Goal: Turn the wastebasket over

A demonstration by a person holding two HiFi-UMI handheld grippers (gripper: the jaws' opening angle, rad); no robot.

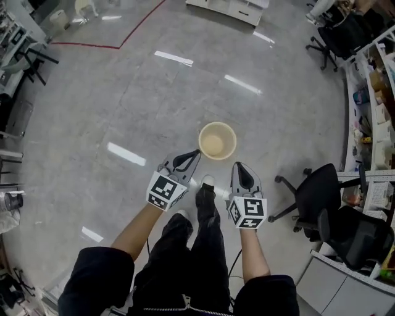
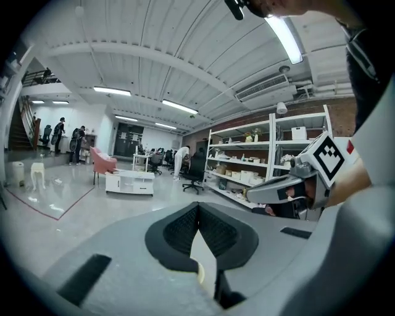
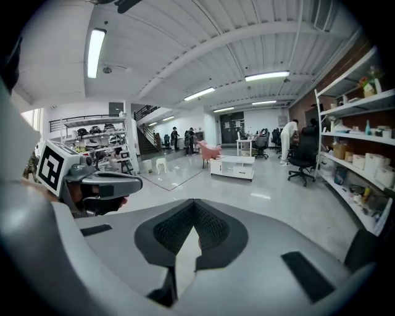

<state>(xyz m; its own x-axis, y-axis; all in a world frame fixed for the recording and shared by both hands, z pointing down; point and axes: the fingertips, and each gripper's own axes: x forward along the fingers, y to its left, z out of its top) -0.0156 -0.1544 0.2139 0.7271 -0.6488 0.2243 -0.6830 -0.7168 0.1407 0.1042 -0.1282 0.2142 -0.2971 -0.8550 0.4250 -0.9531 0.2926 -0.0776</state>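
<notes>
The cream wastebasket stands upright on the grey floor, its round opening facing up and nothing visible inside. My left gripper hangs just to its lower left, well above the floor, jaws shut on nothing. My right gripper is to the basket's lower right, also shut and empty. In the left gripper view the dark pads meet at the tip and the right gripper shows beside it. In the right gripper view the jaws meet too, and the left gripper shows at the left. Neither gripper touches the basket.
My own legs and shoes are directly below the basket. Black office chairs and shelving line the right side. A white low cabinet stands at the far end, and a red tape line marks the floor at upper left.
</notes>
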